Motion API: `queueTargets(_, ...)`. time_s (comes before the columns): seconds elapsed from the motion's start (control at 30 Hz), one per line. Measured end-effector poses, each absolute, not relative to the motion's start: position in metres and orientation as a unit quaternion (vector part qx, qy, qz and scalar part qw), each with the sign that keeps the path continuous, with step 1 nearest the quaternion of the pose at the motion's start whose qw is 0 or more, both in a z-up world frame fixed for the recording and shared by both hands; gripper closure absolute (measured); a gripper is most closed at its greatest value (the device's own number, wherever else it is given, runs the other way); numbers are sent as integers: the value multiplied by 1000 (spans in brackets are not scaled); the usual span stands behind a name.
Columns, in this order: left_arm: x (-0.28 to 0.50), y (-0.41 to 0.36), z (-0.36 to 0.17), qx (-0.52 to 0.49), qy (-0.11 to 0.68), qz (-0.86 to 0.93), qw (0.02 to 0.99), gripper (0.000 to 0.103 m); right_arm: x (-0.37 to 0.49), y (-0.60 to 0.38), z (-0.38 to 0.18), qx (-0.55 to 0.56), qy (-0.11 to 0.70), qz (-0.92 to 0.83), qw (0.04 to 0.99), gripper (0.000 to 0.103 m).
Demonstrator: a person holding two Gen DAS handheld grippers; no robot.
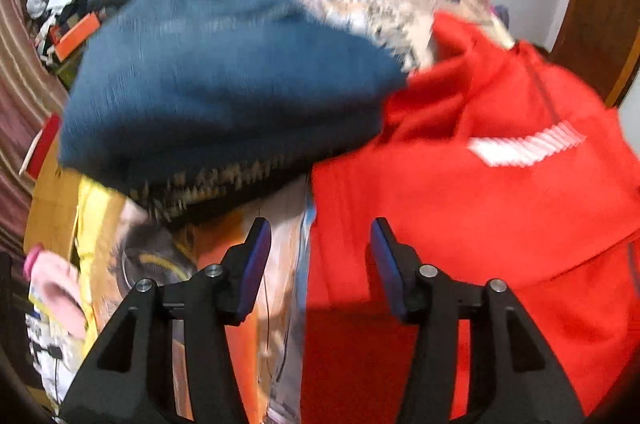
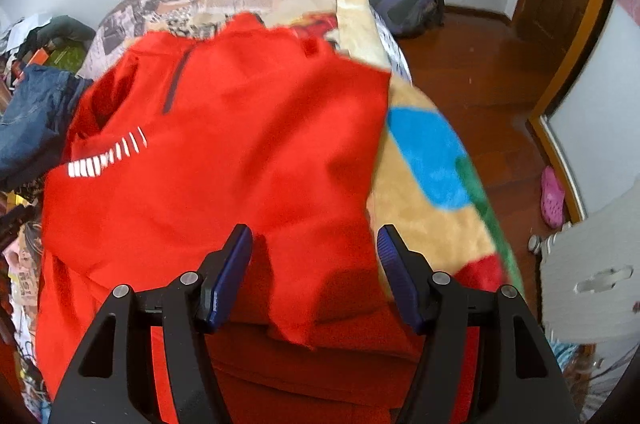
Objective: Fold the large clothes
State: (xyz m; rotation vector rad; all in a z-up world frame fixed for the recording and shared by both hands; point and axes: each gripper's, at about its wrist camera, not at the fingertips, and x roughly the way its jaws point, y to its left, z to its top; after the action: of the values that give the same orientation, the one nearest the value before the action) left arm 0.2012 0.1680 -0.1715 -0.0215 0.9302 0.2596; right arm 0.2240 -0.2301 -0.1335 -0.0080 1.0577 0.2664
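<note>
A red zip-neck top (image 2: 240, 144) with a white striped chest mark lies spread on the bed, its collar at the far end. A dark blue knitted garment (image 1: 224, 84) is heaped to the left of the red top (image 1: 480, 204) and overlaps its edge. My left gripper (image 1: 320, 224) is open above the red top's left edge, with nothing pressed between its blue pads. Over the near part of the red top, where a fold of the cloth lies below, my right gripper (image 2: 314, 229) is also open.
The bed carries a patterned blanket (image 2: 432, 152) that hangs over its right side. On the wooden floor to the right are a dark backpack (image 2: 412, 0), a pink shoe (image 2: 553, 198) and a white bin (image 2: 592, 284). Clutter (image 1: 68, 24) is piled at the far left.
</note>
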Motion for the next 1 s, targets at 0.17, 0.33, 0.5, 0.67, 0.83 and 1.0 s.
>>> queueTargets(0.17,225,155,-134,-11,408,92,908,43,238,-221,-102,-4,467,147,872,42)
queueTargets(0.33,274,139,-109,-10,393,47,918,43,261,-206,-79,-1,440,170,882,42)
queueTargets(0.5,324,123,-108,0,400,26,916,42,293,-186,-70,-12,432,185,883,42)
queueTargets(0.67,371,113,-121,-11,418,3,908,42,332,-174,-82,-5,447,193,874,42)
queueTargets(0.83,418,117,-147,-40,451,-1,892,42,376,-163,-106,-1,475,193,859,42)
queueTargets(1.0,453,123,-171,-67,466,18,882,42,421,-156,-142,24,523,190,830,42)
